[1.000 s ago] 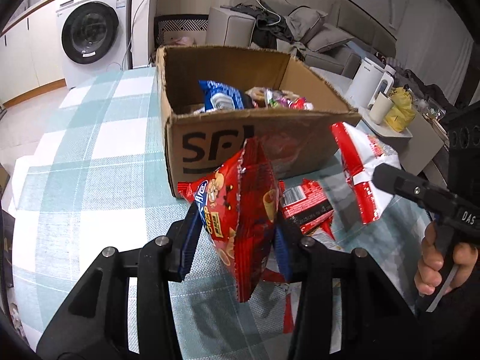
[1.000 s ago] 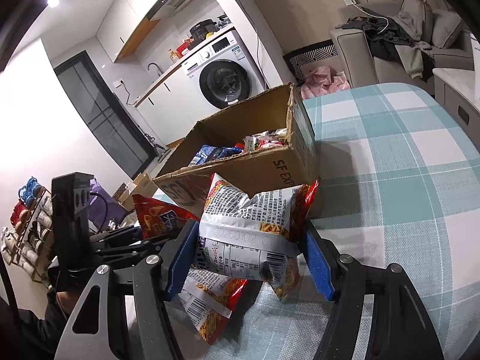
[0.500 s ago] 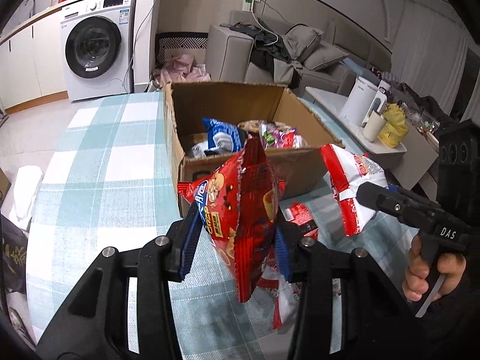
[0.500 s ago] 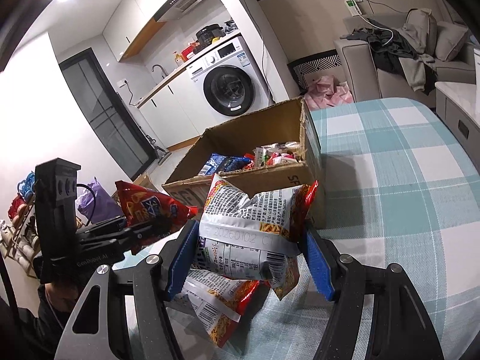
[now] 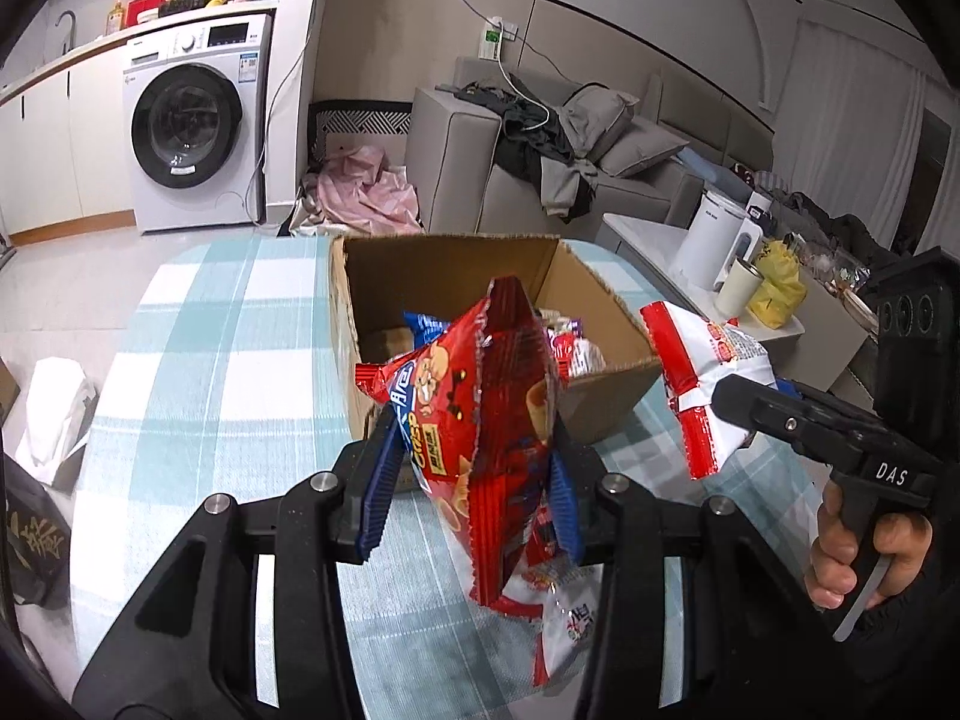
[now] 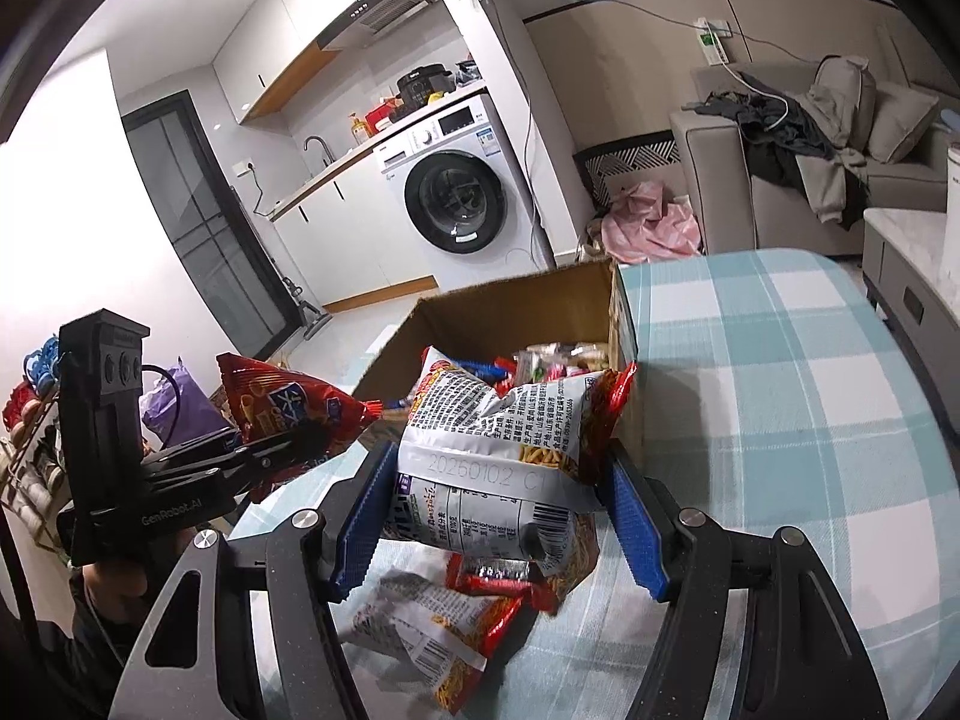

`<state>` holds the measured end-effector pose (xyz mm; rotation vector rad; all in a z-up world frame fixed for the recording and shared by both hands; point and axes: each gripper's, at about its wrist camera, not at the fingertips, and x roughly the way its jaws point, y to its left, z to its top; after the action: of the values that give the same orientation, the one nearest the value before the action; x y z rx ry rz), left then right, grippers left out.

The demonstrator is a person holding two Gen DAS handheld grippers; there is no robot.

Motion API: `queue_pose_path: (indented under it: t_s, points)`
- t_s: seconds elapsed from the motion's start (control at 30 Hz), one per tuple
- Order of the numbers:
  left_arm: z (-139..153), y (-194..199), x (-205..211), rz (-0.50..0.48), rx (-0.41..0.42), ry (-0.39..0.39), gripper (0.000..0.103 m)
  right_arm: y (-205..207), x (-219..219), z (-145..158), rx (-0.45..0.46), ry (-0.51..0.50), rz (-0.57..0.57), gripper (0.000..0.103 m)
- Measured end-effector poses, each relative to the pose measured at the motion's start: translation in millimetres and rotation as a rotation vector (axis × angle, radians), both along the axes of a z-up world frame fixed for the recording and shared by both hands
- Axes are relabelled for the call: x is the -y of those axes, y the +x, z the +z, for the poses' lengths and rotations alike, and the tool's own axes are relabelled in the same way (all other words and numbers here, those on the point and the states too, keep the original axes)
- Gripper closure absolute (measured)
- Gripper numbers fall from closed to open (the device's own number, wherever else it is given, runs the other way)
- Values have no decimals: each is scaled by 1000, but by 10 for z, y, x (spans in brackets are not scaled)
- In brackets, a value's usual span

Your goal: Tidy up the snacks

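Left wrist view: the left tongs [image 5: 474,480] clench a red crisp bag [image 5: 480,420], held above the table [image 5: 198,360] just before the cardboard box [image 5: 456,264].

Right wrist view: the right tongs [image 6: 501,516] grasp a white snack bag [image 6: 498,444] near the box. The loading step is in hand; next, each bag must be carried over the rim and released.

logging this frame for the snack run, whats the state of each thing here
left hand-held gripper: shut on red crisp bag, lifted off the table
right hand-held gripper: shut on white snack bag, lifted
cardboard box: open, partly filled with snacks
loose snack bags: lying flat on the checked tablecloth
washing machine: door closed
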<state>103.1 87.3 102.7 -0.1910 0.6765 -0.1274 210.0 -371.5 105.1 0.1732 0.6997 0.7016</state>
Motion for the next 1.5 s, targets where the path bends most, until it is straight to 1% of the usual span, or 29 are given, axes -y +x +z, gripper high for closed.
queue_pose_path:
  t_s: [0.23,0.53,0.87,1.2,1.33,1.5]
  points:
    - [136,69,-57,10,16,1,63,69,-22,101,9,-1,-15,35]
    - [102,271,-67,27,17,-1,63,210,-131,174,21,-8,-21,35]
    - [114,517,-45,36,18,9,62,418,-243,153,14,-14,-31,35]
    - [25,825,-35,40,10,14,62,620,-353,125,16,-20,-49,35]
    - [-42,992,-30,46,4,26,62,700,-425,110,8,-26,-47,35]
    - [-152,1175,-23,51,-7,18,62,804,-527,66,2,-40,-35,35]
